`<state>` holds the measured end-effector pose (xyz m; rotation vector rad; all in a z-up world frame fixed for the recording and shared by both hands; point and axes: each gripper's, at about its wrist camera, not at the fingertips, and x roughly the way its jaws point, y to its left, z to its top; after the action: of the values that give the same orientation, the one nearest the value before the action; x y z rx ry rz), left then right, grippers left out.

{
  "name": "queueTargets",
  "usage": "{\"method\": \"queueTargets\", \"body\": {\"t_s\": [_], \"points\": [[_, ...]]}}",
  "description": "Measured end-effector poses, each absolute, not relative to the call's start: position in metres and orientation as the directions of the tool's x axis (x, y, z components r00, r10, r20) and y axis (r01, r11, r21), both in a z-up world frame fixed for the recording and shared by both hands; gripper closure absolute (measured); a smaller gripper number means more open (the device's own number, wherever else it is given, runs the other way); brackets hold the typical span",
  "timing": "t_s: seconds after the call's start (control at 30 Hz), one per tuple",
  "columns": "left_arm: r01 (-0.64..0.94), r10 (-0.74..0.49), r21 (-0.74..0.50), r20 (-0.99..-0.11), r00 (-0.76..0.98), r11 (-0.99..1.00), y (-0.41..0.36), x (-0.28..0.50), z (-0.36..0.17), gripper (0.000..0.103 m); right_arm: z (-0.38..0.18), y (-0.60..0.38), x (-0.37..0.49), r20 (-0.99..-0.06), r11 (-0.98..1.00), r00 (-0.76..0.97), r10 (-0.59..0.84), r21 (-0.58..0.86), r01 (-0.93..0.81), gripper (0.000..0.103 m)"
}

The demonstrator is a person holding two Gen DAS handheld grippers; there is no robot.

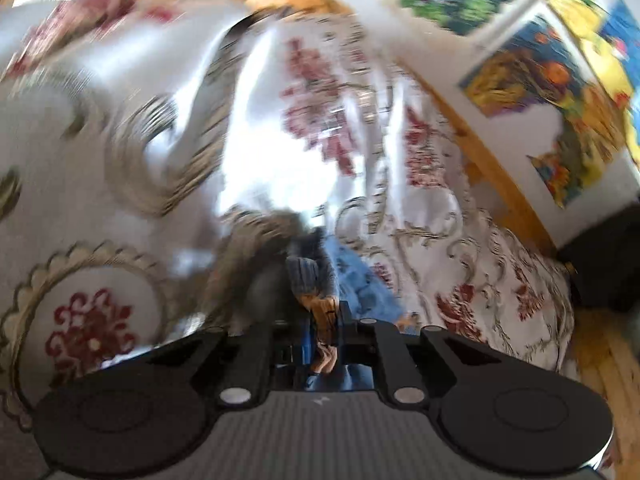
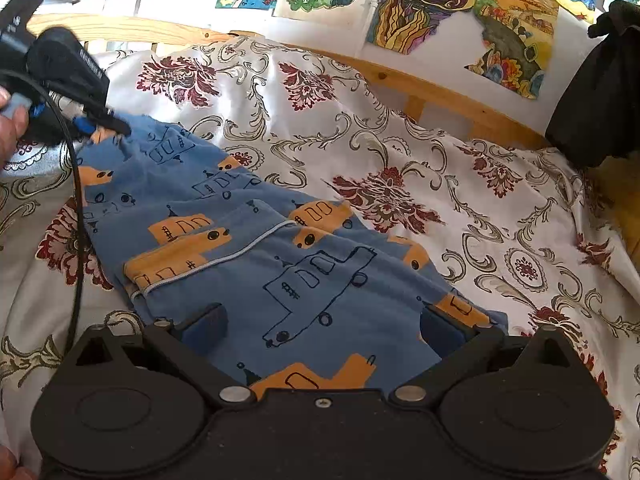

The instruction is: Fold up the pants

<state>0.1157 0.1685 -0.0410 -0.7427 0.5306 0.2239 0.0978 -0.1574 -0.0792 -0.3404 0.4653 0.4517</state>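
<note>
Blue pants (image 2: 248, 248) printed with orange and outlined shapes lie on a floral bedspread (image 2: 440, 200), one layer folded over with a pale piped hem showing. My right gripper (image 2: 324, 324) hovers open just above the near end of the pants, its blue-padded fingers (image 2: 208, 322) wide apart. My left gripper (image 2: 104, 124), held by a hand at the far left, is shut on the far corner of the pants. In the blurred left wrist view, blue and orange cloth (image 1: 320, 312) sits pinched between the left gripper (image 1: 324, 336) jaws.
A wooden bed frame (image 2: 420, 84) runs along the wall, which carries several colourful drawings (image 2: 428, 4). Something dark (image 2: 596, 92) hangs at the right. A black cable (image 2: 78, 208) trails from the left gripper across the bed's left side.
</note>
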Motion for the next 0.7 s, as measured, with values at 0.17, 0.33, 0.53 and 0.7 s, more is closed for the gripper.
{"method": "queueTargets", "body": {"t_s": [0.17, 0.33, 0.53, 0.7], "points": [[-0.251, 0.025, -0.422, -0.471, 0.882, 0.871, 0.127, 0.116, -0.002, 0.091, -0.070, -0.164, 0.101, -0.484, 0.854, 0.814, 0.322, -0.222, -0.470, 0.001], [-0.092, -0.041, -0.293, -0.419, 0.907, 0.952, 0.077, 0.114, 0.027, 0.091, -0.055, -0.185, 0.113, -0.501, 0.871, 0.791, 0.350, -0.136, -0.472, 0.001], [0.153, -0.197, -0.143, -0.388, 0.900, 0.978, 0.002, 0.105, 0.044, 0.091, -0.036, -0.232, 0.129, -0.527, 0.905, 0.779, 0.339, -0.044, -0.424, 0.001], [0.294, -0.301, -0.089, -0.452, 0.840, 0.952, -0.055, 0.103, 0.028, 0.091, -0.027, -0.291, 0.142, -0.533, 0.963, 0.810, 0.243, 0.033, -0.268, 0.001]]}}
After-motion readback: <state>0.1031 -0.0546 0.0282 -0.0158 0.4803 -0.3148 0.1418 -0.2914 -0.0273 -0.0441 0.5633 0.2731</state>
